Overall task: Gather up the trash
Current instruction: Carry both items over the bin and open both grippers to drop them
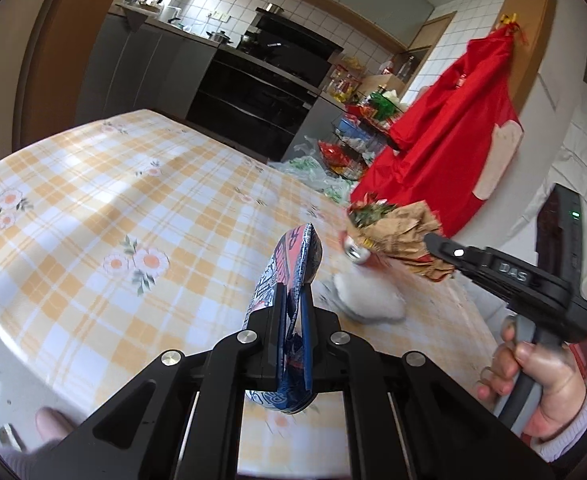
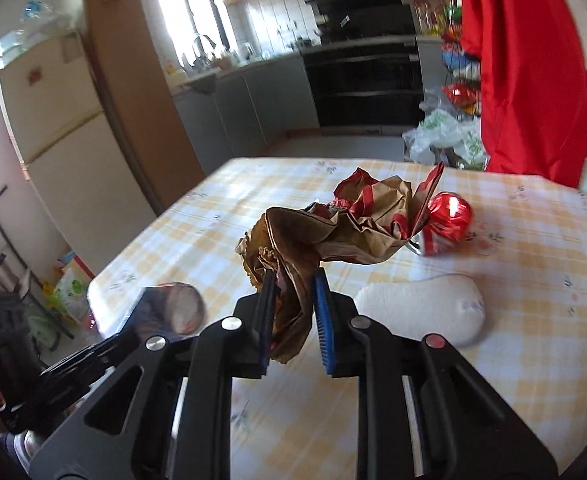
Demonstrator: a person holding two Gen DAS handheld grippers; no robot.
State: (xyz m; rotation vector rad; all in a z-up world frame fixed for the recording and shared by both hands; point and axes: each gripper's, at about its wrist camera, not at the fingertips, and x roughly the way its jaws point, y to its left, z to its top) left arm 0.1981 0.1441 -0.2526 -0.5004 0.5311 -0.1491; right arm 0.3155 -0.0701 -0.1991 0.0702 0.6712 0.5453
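Observation:
My left gripper [image 1: 293, 290] is shut on a flattened blue and red can [image 1: 299, 248], held on edge above the checked tablecloth [image 1: 133, 200]. To its right, my right gripper [image 1: 433, 240] holds a crumpled brown paper bag [image 1: 397, 236] off the table. In the right wrist view the pads of the right gripper [image 2: 295, 276] press on that paper bag [image 2: 333, 224]. A dented red can [image 2: 447, 218] lies on the cloth behind it, and a white fabric lump [image 2: 421, 308] lies to the right. The flattened can [image 2: 173, 308] shows blurred at the left.
A red garment [image 1: 445, 120] hangs at the table's far right. Plastic bags [image 1: 313, 168] and a wire rack of packets stand on the floor beyond the table. A black oven [image 1: 261, 80] and grey cabinets line the back. A hand [image 1: 533, 380] grips the right tool.

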